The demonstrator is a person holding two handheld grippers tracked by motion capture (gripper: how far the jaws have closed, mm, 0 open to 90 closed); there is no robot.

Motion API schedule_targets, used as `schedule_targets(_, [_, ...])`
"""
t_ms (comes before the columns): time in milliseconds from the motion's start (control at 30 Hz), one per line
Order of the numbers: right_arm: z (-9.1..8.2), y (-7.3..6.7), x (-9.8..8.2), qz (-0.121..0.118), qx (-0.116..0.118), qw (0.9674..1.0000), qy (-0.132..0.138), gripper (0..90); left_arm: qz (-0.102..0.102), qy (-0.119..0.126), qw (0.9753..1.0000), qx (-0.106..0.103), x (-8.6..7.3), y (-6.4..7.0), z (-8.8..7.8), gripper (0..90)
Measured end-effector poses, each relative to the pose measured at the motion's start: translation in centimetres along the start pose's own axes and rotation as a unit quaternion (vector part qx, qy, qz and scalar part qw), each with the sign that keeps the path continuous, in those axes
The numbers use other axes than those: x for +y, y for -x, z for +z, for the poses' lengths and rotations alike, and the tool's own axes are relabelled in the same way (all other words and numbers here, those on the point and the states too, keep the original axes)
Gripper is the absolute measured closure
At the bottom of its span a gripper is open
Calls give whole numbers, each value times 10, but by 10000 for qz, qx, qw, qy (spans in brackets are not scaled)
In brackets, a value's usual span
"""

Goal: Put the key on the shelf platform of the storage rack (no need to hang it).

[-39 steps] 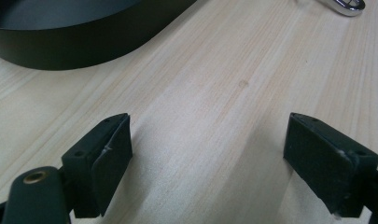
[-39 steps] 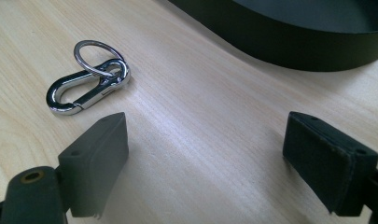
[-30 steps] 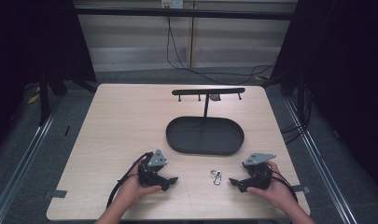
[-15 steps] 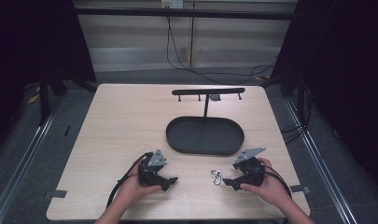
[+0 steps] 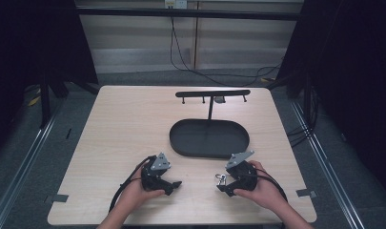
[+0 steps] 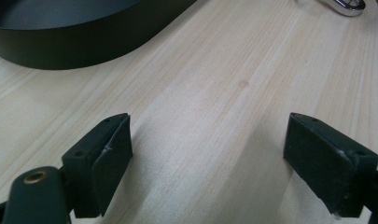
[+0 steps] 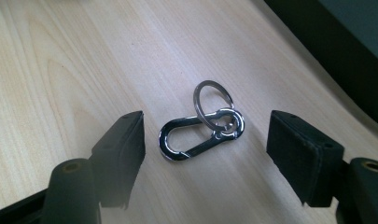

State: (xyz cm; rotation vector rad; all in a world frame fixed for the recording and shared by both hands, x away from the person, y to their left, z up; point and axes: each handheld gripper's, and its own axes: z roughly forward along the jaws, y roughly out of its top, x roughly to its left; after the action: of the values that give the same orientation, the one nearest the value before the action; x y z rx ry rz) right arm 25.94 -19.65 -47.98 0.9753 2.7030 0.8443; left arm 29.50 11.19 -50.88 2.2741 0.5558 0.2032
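1. Lying under dim light with dark curtains around: pale wooden table; carrying a black oval tray and a hook rack behind it.
2. Lying flat on the wood just in front of the tray: silver carabiner with a key ring looped through one end.
3. Straddling the carabiner: right gripper; jaws just closing in, not yet touching the metal.
4. Resting apart at the left: left gripper; spread wide over bare wood, grasping nothing.
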Motion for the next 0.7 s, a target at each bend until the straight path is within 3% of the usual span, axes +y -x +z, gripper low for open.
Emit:
schedule_targets(167, [5, -2, 0, -190, 86, 9998, -51, 294, 2, -12, 10000, 20, 0, 0, 0, 151])
schedule_targets(433, [9, 0, 2, -266, 105, 9994, -210, 324, 3, 6, 10000, -3, 0, 0, 0, 151])
schedule_targets(700, [9, 0, 10, -358, 158, 9981, -474, 421, -6, 12, 10000, -4, 0, 0, 0, 151])
